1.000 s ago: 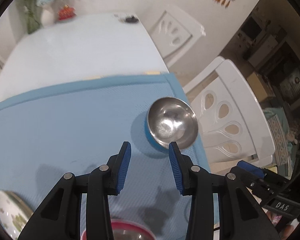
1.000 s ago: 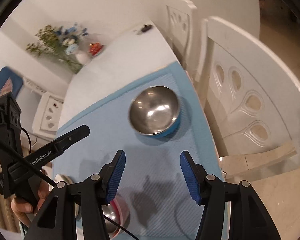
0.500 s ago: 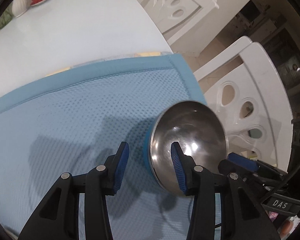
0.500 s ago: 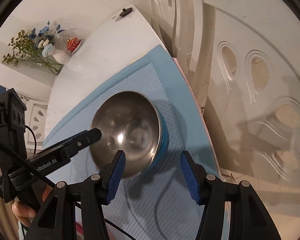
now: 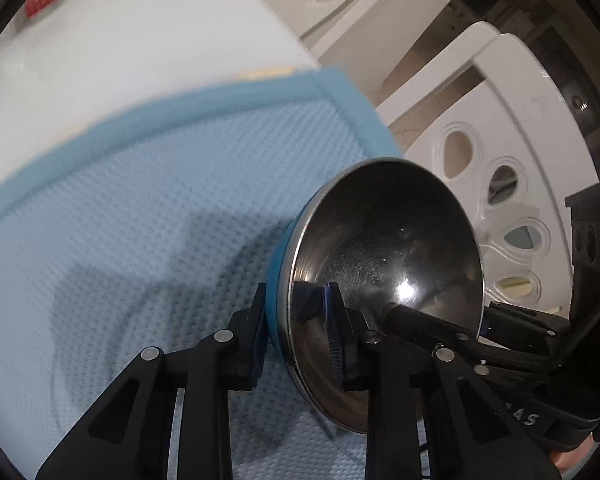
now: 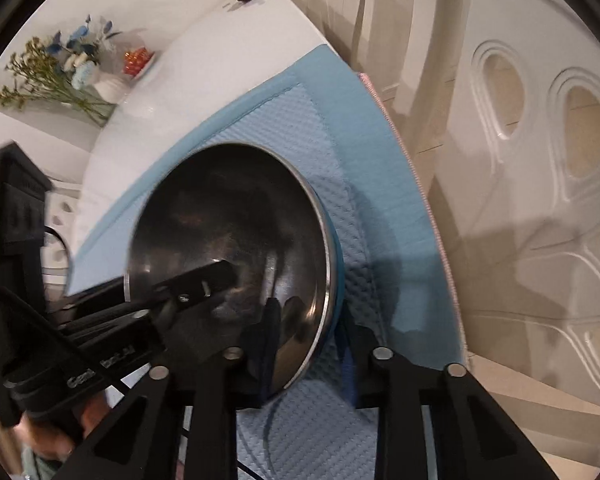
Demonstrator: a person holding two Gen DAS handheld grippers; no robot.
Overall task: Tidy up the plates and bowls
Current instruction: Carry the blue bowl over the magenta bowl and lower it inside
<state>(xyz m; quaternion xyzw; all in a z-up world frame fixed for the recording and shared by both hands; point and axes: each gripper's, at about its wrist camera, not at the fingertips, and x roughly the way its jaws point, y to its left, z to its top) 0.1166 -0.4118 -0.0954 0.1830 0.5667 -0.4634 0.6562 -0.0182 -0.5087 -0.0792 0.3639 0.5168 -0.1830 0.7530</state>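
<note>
Bowl: a steel bowl (image 5: 384,276) with a blue outer wall is sitting on the blue mesh mat (image 5: 140,216), near the mat's corner and the worktop's edge beside the chair.
Left tool: the left tool (image 5: 296,332) is straddling the bowl's near-left rim, one finger outside on the blue wall, the other inside on the steel; its jaws are closing and pressing on the rim.
Right tool: the right tool (image 6: 312,352) is gripping the opposite rim, one finger inside the bowl, the other outside, the jaws being nearly together on it.
Worktop: the white worktop (image 6: 204,64) is carrying the mat, a vase of flowers (image 6: 72,68) and a small red item (image 6: 136,58) at its far end.
Chair: a white chair (image 5: 496,184) is standing just beside the worktop edge.
</note>
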